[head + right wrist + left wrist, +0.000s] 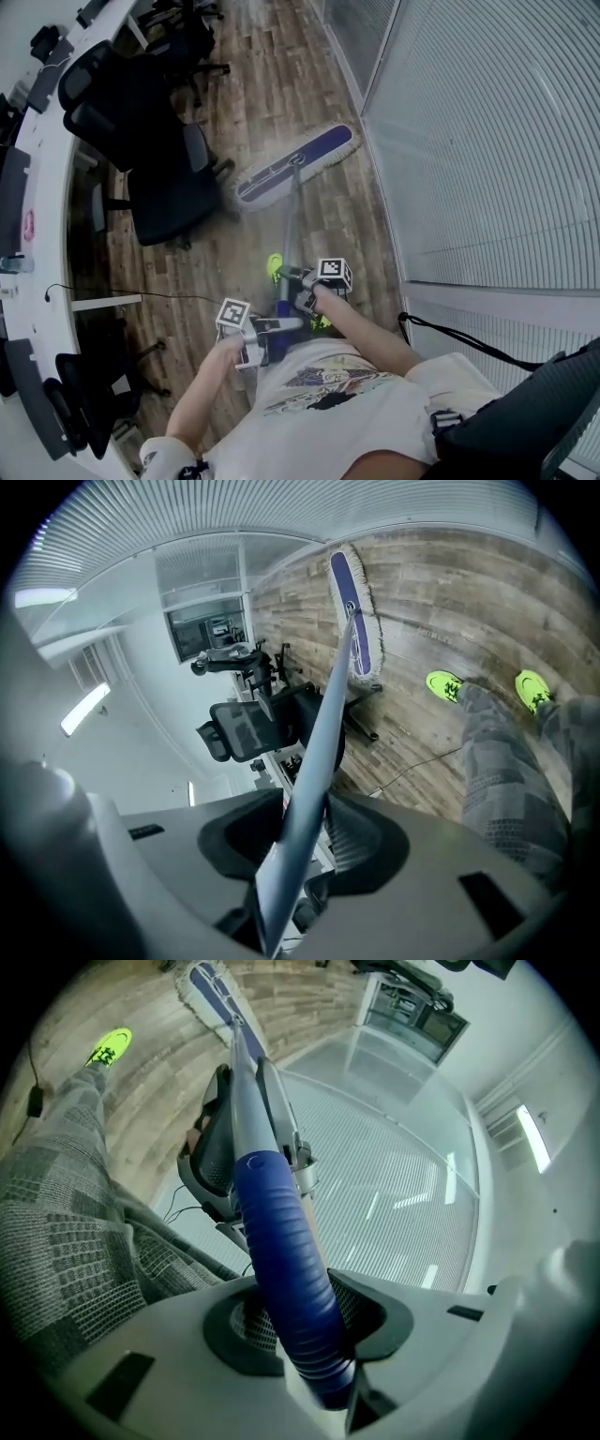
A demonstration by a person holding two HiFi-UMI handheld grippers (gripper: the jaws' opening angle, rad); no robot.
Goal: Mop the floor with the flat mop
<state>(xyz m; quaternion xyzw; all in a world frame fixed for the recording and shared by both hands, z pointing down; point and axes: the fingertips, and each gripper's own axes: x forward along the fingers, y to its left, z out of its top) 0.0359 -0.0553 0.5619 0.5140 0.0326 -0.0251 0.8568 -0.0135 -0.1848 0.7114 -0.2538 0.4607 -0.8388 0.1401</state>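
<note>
The flat mop's blue, white-fringed head [295,166] lies on the wooden floor close to the glass wall, and its grey pole [289,234] slants back toward me. My left gripper [258,337] is shut on the blue ribbed grip [281,1269] at the pole's near end; the left gripper [305,1321] has its pads pressed on both sides of that grip. Farther along, my right gripper [305,286] is shut on the bare pole [314,761], which runs between the right gripper [305,841] jaws to the mop head [352,611].
Black office chairs [159,178] stand left of the mop head beside a curved white desk [42,187]. A ribbed glass wall [469,141] runs along the right. A thin cable [141,295] crosses the floor. My green shoes [274,265] stand behind the pole.
</note>
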